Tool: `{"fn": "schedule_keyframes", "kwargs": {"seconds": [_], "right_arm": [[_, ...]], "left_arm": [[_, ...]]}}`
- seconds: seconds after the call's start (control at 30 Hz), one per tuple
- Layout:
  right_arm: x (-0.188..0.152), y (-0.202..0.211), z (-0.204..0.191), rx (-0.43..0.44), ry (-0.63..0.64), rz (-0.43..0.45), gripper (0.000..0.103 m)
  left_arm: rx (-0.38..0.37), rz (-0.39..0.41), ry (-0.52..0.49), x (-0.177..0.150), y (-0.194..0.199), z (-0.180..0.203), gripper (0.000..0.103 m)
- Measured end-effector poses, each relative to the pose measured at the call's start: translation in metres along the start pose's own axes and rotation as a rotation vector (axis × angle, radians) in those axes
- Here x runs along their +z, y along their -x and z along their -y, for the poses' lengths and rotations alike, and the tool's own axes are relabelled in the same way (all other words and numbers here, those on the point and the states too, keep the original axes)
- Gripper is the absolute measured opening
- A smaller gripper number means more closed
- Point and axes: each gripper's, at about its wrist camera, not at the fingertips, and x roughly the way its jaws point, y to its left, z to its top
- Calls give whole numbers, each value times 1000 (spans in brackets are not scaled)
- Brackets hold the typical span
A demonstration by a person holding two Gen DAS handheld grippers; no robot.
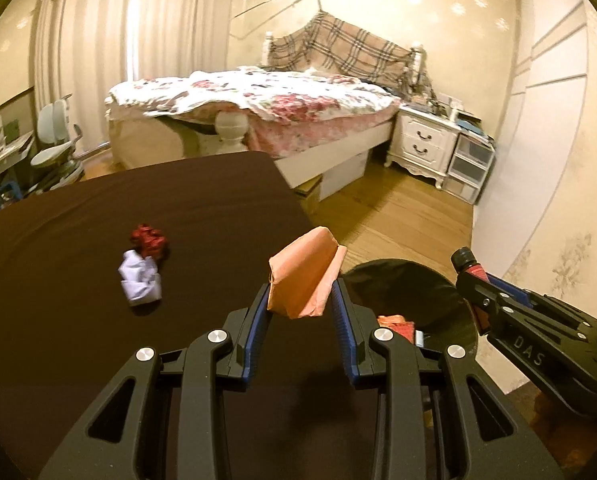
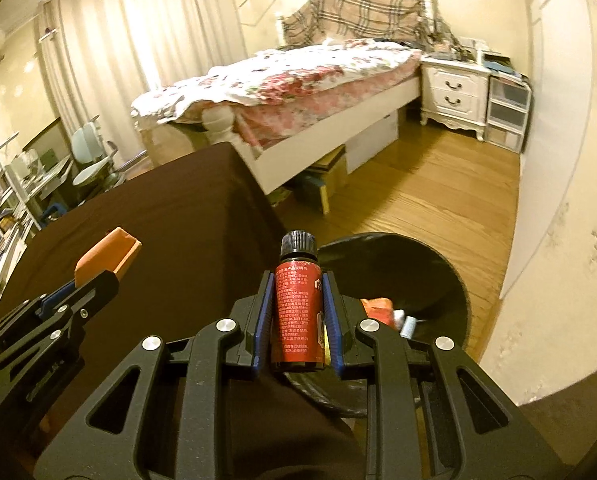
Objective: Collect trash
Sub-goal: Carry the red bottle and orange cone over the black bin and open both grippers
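Observation:
My left gripper point(image 1: 300, 294) is shut on a folded orange paper packet point(image 1: 304, 276), held above the right part of the brown table point(image 1: 98, 340). In the right wrist view that orange packet point(image 2: 106, 256) shows at the left. My right gripper point(image 2: 298, 304) is shut on a small red-labelled bottle point(image 2: 296, 316) with a black cap, its tip near the rim of a black trash bin point(image 2: 430, 280). The bin point(image 1: 410, 292) stands on the floor beside the table and holds orange and white scraps. A crumpled red wad point(image 1: 148, 240) and a crumpled white paper point(image 1: 140, 280) lie on the table, left of the left gripper.
A bed point(image 1: 258, 108) with a floral cover stands beyond the table. A white nightstand point(image 1: 422, 140) and plastic drawers point(image 1: 468, 160) are at the far right by the wall. A pale chair point(image 1: 56, 148) and shelves sit at the left. Wooden floor point(image 2: 418, 200) lies between bed and bin.

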Motion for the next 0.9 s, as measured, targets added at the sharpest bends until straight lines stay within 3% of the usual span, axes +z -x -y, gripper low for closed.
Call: {"fn": "schedule_keyframes", "kwargs": {"seconds": [0.33,0.9], "right_arm": [[-6,-5,31,-54,-60,-3,24],[-12,-18,49,-133,-72,0,24]], "left_arm": [[-42,-23,-40,2,-22,32,33],[-52,-55,-83,1,-55,63,33]]}}
